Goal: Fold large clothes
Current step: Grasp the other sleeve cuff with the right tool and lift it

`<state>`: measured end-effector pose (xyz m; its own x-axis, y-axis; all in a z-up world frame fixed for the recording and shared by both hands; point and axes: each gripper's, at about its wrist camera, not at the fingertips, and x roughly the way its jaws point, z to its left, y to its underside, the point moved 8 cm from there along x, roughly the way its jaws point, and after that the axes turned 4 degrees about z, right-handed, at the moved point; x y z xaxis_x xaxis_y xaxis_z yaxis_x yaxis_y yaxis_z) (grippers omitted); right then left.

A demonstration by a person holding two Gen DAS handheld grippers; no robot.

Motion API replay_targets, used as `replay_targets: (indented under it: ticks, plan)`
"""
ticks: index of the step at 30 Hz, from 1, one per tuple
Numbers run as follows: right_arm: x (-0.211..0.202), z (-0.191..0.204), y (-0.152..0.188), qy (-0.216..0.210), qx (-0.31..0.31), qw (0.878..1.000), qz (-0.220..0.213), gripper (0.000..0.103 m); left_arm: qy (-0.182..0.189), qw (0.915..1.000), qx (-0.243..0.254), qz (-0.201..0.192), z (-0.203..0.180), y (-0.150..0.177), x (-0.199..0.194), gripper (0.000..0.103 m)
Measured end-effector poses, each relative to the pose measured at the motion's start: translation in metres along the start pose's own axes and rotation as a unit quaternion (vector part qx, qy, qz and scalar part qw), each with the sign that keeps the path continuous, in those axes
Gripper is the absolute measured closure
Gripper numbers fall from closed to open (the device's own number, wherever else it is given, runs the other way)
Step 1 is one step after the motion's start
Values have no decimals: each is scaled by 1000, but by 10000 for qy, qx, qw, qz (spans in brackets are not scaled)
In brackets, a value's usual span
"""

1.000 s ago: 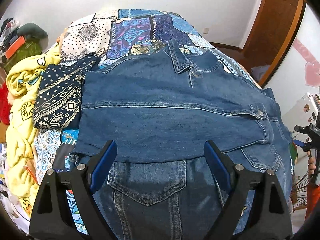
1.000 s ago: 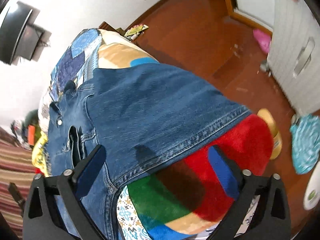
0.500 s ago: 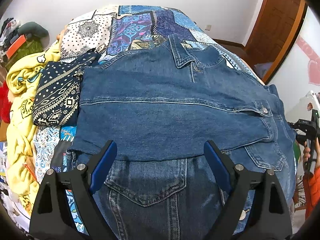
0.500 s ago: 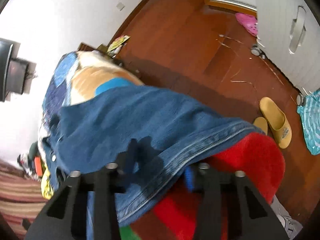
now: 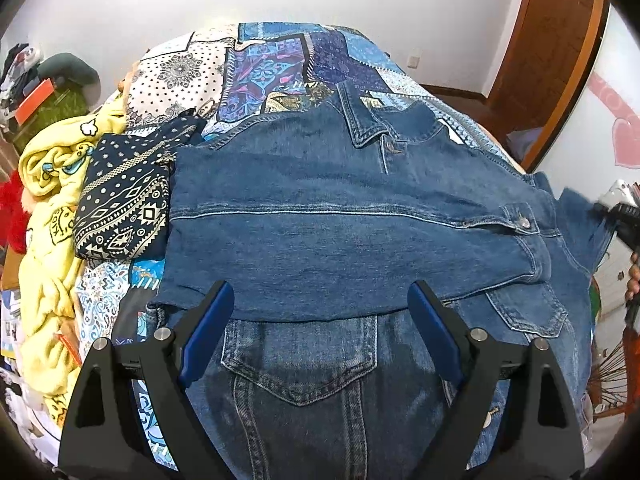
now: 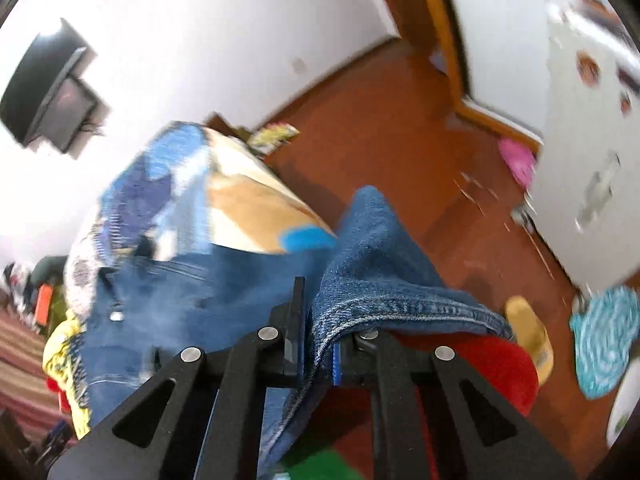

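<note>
We see a denim jacket (image 5: 340,232) spread on the bed (image 5: 280,60), one sleeve already folded across. Our left tongs (image 5: 320,312) hover wide open, empty, at 6 o'clock. Our right tongs (image 6: 316,344) pinch its edge at 3 o'clock; most folding remains.

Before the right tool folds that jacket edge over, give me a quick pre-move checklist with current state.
1. Right tool shut on the denim jacket hem: ok, cloth sits pinched between the fingers.
2. Left tool clear of the cloth: ok, open and above the jacket, gripping nothing.
3. One sleeve already folded across the front: ok, its cuff lies near the right edge.
4. Landing area free: ok, the patterned folded cloth sits beside the jacket, not on it.
5. How many layers are pinched: cannot tell, the right wrist view is blurred.
</note>
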<state>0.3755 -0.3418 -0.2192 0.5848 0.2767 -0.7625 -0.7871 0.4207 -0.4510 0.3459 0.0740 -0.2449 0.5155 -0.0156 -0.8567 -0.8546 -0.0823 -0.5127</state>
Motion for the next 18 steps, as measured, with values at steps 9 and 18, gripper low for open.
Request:
replay_targets:
  ticks: [9, 18]
  plan:
    - [-38, 136, -3, -588, -1435, 9869, -452, 96, 116, 9997, -113, -170, 11, 4, -14, 15]
    - [8, 230, 70, -1183, -2362, 9641, 270, 96, 245, 9990, -272, -255, 24, 10, -24, 15]
